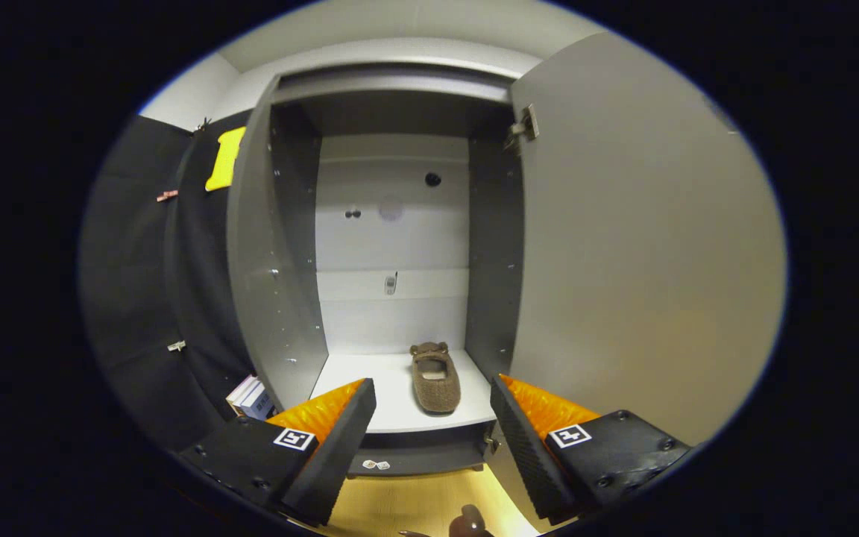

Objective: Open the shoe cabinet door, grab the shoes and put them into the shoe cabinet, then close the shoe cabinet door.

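The shoe cabinet (392, 246) stands ahead of me with its door (638, 253) swung wide open on the right. A brown fluffy slipper (435, 379) with small ears lies on the cabinet's white bottom shelf (392, 406), toe toward the back. My gripper (433, 399) hangs open in front of the shelf's edge with nothing between its fingers; the slipper lies just beyond them. Below the fingers, a brown rounded thing (467, 522) that may be the second slipper peeks up from the wooden floor (407, 503).
The cabinet's grey left side panel (269, 253) juts toward me. Several stacked books or boxes (250, 397) sit on the floor beside it at the left. A hinge (523, 128) is at the door's top inner corner. The black cloth wall (146, 298) hangs at the left.
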